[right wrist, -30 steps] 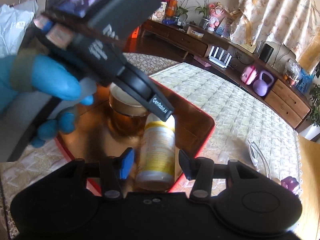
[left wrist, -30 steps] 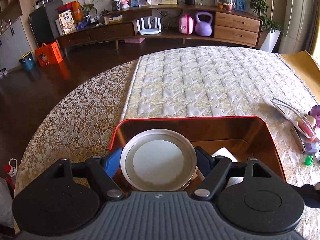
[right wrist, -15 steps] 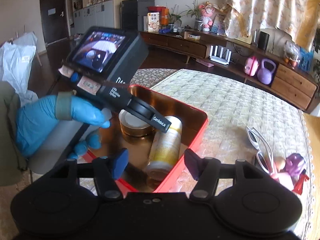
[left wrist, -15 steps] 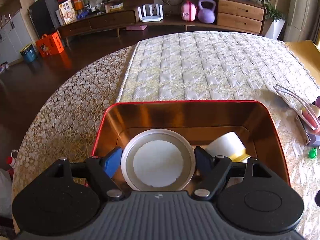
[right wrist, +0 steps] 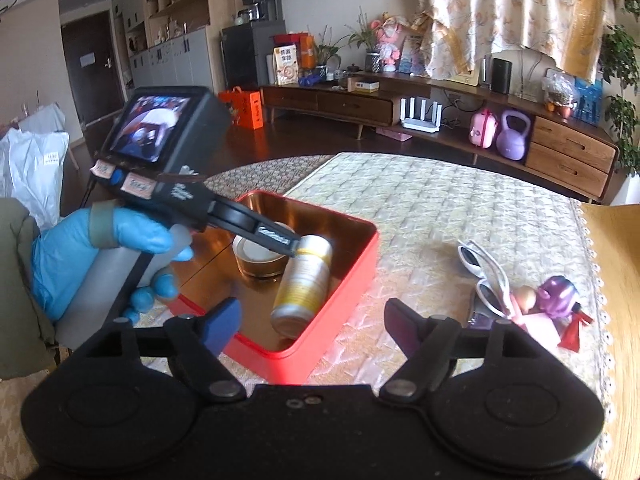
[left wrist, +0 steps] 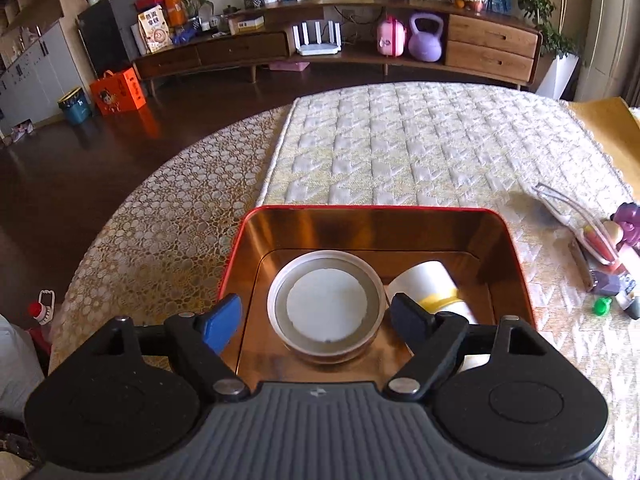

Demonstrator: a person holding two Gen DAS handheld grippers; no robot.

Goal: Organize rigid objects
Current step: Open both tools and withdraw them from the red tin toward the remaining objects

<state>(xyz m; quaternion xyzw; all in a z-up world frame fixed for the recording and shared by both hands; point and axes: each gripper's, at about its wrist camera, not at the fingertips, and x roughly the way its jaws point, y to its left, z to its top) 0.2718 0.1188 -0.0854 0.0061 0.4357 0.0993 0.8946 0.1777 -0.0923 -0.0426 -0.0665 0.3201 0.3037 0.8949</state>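
- The left gripper (left wrist: 318, 322) is seen at the bottom of its own view, tipped downward over the red tin (left wrist: 516, 264); its jaws stand apart to either side of the round jar (left wrist: 325, 306), and no pad is seen pressing on the jar, so the claw is read as released.
- In the right wrist view the same left gripper (right wrist: 280, 238) is found left of centre, held by a hand in a blue glove (right wrist: 80, 256) at the left edge; a green sleeve (right wrist: 16, 292) is seen behind the glove, and the tool's small screen is turned up toward the upper left.
- The right gripper (right wrist: 312, 322) is seen across the bottom of its view, raised above the near corner of the tin (right wrist: 340, 312). Its jaws have just been opening and now stand wide, with nothing between them: the claw is released.
- The round jar is placed upright in the middle of the tin's floor, its white lid facing up.
- The white and yellow bottle (right wrist: 302, 284) is laid on its side in the tin, just right of the jar; whether the two touch cannot be told.
- The tin is set on the quilted cloth (left wrist: 400, 152) over the table.
- White sunglasses (right wrist: 484, 276), a purple toy (right wrist: 556, 294) and other small items are left on the cloth at the right of the frame, well apart from the tin.
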